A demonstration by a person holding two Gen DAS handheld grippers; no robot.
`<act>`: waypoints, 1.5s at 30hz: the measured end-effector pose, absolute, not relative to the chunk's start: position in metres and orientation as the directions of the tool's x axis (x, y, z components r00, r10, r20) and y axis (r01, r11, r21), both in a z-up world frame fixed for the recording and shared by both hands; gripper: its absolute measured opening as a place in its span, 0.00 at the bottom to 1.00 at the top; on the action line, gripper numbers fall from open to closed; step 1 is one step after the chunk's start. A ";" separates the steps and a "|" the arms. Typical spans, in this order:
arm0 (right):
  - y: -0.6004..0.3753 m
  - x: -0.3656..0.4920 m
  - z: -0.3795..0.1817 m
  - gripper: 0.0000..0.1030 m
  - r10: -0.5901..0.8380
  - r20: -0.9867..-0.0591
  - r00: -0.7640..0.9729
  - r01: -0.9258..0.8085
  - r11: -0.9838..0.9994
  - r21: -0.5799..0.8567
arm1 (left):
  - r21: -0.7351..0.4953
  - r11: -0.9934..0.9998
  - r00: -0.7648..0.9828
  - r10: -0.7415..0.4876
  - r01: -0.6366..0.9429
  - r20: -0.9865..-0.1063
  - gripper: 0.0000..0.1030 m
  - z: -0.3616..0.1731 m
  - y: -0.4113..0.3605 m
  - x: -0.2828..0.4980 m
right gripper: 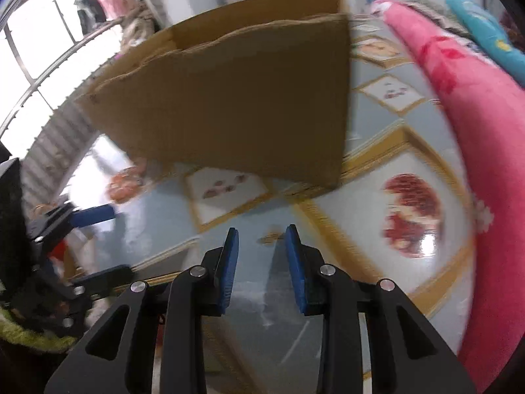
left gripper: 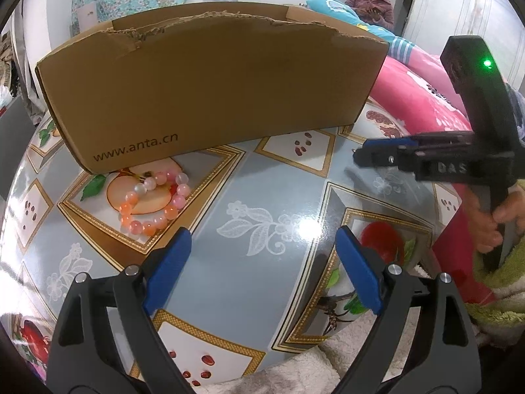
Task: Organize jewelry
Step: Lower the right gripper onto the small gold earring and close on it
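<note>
Lying on the glossy patterned tablecloth point(left gripper: 262, 197), a bracelet of pink and orange beads point(left gripper: 154, 202) is seen just in front of the near wall of a brown cardboard box point(left gripper: 213, 92), towards that wall's left end and over a printed apple-slice motif. The box is marked "www.anta.cn" and its top edge is roughly torn; from these views nothing can be told of its contents.

The left gripper point(left gripper: 262, 246) is held low over the table with its blue-padded fingers spread wide, nothing being gripped between them. The bracelet is found just ahead of and to the left of its left fingertip, not touched by it.

The right gripper point(right gripper: 262, 236) is seen in its own blurred view with a clear gap between its blue pads point(right gripper: 229, 256), released and empty, pointed at the table near the box's right corner. A small golden object point(right gripper: 272, 238) is glimpsed on the table just beyond the fingertips, but its nature cannot be told through the blur. In the left wrist view the same gripper point(left gripper: 356, 154) is shown at the right, held by a hand point(left gripper: 498, 223), with a green light lit on its body.

A pink blanket point(left gripper: 423, 88) is draped beyond the table's right edge, and a seated person in a purple jacket point(left gripper: 374, 3) is visible in the background.
</note>
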State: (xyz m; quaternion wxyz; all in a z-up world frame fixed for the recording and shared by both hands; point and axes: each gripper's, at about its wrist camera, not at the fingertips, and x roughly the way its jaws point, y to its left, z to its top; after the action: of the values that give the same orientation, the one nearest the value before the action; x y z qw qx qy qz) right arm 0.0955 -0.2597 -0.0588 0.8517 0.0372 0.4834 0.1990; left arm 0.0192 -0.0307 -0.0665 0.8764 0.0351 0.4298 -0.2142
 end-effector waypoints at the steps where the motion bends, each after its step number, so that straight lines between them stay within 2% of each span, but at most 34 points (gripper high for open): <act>1: -0.255 0.096 -0.060 0.29 0.382 -0.809 0.447 -0.315 0.914 0.258 | -0.122 0.907 0.540 -0.343 0.403 -0.768 0.83 -0.066 -0.031 0.019; 9: -0.247 0.097 -0.059 0.29 0.251 -0.820 0.515 -0.313 0.945 0.094 | -0.113 0.911 0.546 -0.333 0.398 -0.769 0.83 -0.067 -0.031 0.021; 15: -0.230 0.092 -0.061 0.28 0.213 -0.825 0.524 -0.371 0.929 0.004 | -0.107 0.912 0.549 -0.328 0.395 -0.769 0.83 -0.067 -0.032 0.020; 19: -0.233 0.091 -0.060 0.28 0.248 -0.834 0.493 -0.367 0.928 0.060 | -0.105 0.912 0.549 -0.327 0.396 -0.769 0.83 -0.067 -0.033 0.020; 21: -0.235 0.091 -0.060 0.28 0.326 -0.828 0.457 -0.378 0.914 0.151 | -0.106 0.912 0.549 -0.328 0.396 -0.769 0.83 -0.067 -0.032 0.020; 23: -0.231 0.089 -0.060 0.28 0.354 -0.822 0.446 -0.389 0.904 0.178 | -0.103 0.912 0.548 -0.326 0.398 -0.770 0.83 -0.068 -0.032 0.020; 29: -0.231 0.092 -0.056 0.28 0.256 -0.825 0.504 -0.342 0.936 0.081 | -0.094 0.911 0.547 -0.321 0.402 -0.773 0.83 -0.069 -0.033 0.020; 45: -0.225 0.094 -0.063 0.27 0.236 -0.833 0.501 -0.355 0.934 0.051 | -0.101 0.905 0.540 -0.333 0.413 -0.773 0.83 -0.069 -0.034 0.022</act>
State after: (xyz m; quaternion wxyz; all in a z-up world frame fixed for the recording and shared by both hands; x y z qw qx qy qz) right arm 0.0941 -0.2246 -0.0626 0.8640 -0.0634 0.4693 0.1708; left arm 0.0224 -0.0344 -0.0686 0.8763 0.0465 0.4296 -0.2128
